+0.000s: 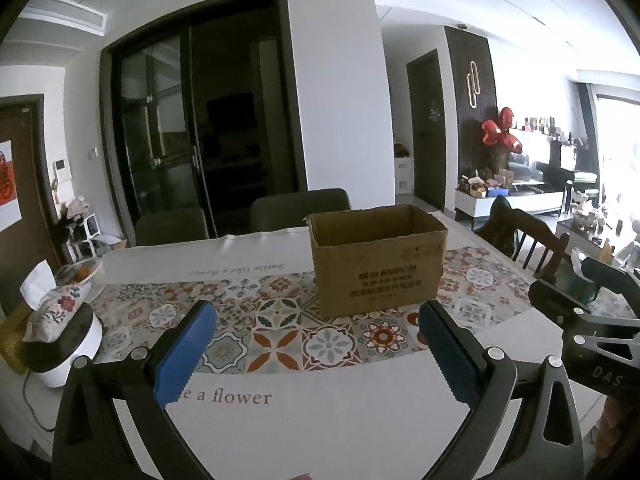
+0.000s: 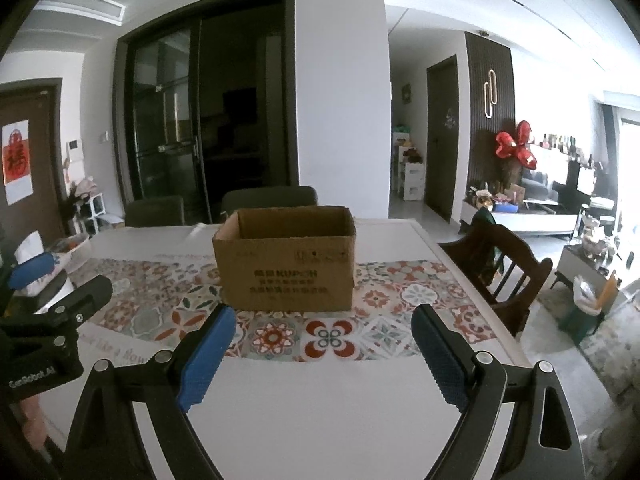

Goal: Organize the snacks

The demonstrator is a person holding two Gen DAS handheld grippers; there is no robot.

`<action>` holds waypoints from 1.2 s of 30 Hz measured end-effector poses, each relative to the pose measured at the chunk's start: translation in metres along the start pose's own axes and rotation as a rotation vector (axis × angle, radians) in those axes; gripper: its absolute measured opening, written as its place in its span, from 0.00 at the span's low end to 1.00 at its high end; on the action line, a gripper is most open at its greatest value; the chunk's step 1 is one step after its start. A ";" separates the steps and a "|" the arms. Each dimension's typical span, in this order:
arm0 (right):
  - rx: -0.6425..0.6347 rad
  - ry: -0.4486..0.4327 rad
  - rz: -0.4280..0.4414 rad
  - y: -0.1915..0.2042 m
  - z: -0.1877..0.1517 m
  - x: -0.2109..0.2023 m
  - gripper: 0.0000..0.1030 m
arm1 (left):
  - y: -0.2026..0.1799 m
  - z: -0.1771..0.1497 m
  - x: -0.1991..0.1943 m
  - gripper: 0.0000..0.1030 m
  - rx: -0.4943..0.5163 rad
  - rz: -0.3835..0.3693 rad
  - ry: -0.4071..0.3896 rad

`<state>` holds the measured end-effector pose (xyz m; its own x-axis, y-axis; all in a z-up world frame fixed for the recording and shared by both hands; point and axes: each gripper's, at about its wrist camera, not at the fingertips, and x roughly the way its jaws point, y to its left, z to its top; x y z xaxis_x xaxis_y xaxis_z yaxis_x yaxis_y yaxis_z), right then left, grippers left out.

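A brown cardboard box [image 1: 378, 264] with its top open stands on the patterned tablecloth [image 1: 280, 332], a little right of centre in the left wrist view and dead ahead as the box [image 2: 286, 258] in the right wrist view. Its inside is hidden from here. My left gripper [image 1: 316, 354] is open, blue pads wide apart, nothing between them, short of the box. My right gripper [image 2: 322, 354] is open too and holds nothing, also short of the box. Each gripper shows at the edge of the other's view. No snacks are visible.
At the table's left end stand a tissue box [image 1: 52, 308] on a white appliance [image 1: 68, 356] and a white basket [image 1: 82, 276] with orange items. Dark chairs [image 1: 300, 208] line the far side; a wooden chair [image 2: 500, 272] stands at the right edge.
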<state>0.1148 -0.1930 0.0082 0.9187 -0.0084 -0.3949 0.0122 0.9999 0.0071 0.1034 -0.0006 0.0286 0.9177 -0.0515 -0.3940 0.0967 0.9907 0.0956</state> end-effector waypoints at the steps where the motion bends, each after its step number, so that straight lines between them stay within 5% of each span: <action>1: 0.000 -0.001 -0.002 0.000 0.000 -0.002 0.88 | 0.000 0.000 -0.001 1.00 0.000 -0.001 -0.002; 36: -0.013 -0.030 -0.013 0.001 -0.001 -0.020 0.88 | 0.000 -0.005 -0.011 1.00 -0.002 -0.001 -0.008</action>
<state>0.0960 -0.1914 0.0149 0.9301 -0.0219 -0.3666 0.0197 0.9998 -0.0097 0.0917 0.0004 0.0282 0.9206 -0.0537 -0.3869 0.0970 0.9909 0.0932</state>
